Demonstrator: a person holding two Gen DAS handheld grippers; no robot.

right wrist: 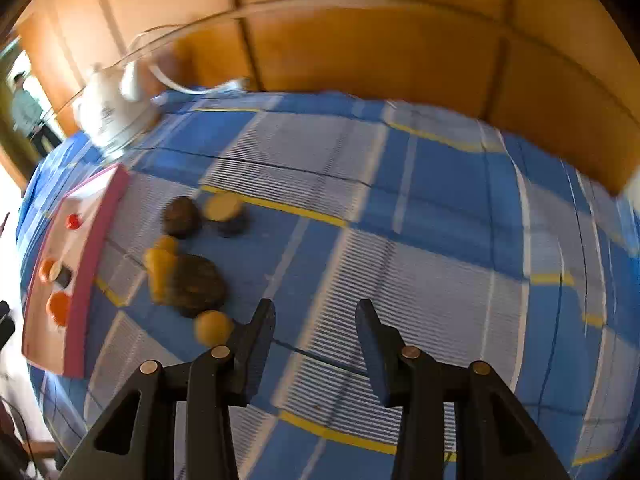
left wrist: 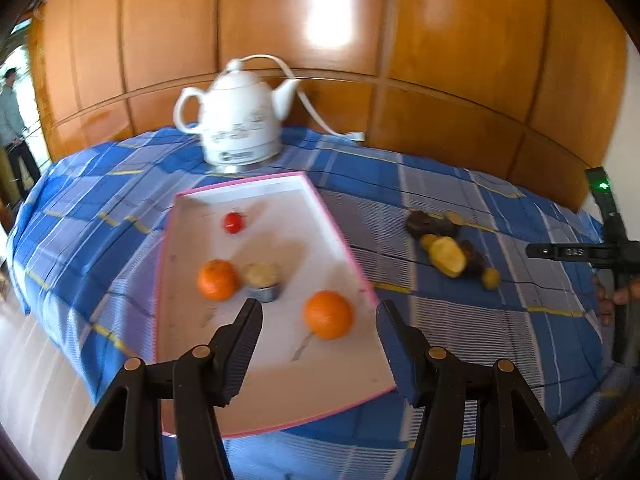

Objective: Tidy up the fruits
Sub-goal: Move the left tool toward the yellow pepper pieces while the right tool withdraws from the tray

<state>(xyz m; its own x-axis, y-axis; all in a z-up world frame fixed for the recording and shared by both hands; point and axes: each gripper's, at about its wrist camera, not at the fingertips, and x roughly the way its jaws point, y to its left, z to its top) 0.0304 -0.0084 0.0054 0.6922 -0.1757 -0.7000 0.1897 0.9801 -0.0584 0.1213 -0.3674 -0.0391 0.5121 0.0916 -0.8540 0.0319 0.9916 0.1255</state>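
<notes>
A white tray with a pink rim (left wrist: 340,236) holds two oranges (left wrist: 329,314) (left wrist: 217,280), a small red fruit (left wrist: 233,222) and a brownish piece in a foil cup (left wrist: 262,280). My left gripper (left wrist: 318,307) hovers over the tray's near end, open; the nearer orange lies on the tray beyond the tips, untouched. A pile of yellow and dark brown fruits (left wrist: 450,254) sits on the cloth right of the tray. In the right wrist view this pile (right wrist: 196,284) is left of my right gripper (right wrist: 316,310), which is open and empty above the cloth. A small yellow fruit (right wrist: 212,326) lies beside its left finger (right wrist: 260,328).
A white kettle (left wrist: 240,128) with a white cord (left wrist: 316,116) stands behind the tray on the blue checked tablecloth (right wrist: 440,208). Wooden panels (left wrist: 440,60) back the table. A person (left wrist: 14,120) stands far left. The right gripper's body and a hand (left wrist: 624,292) show at the right edge.
</notes>
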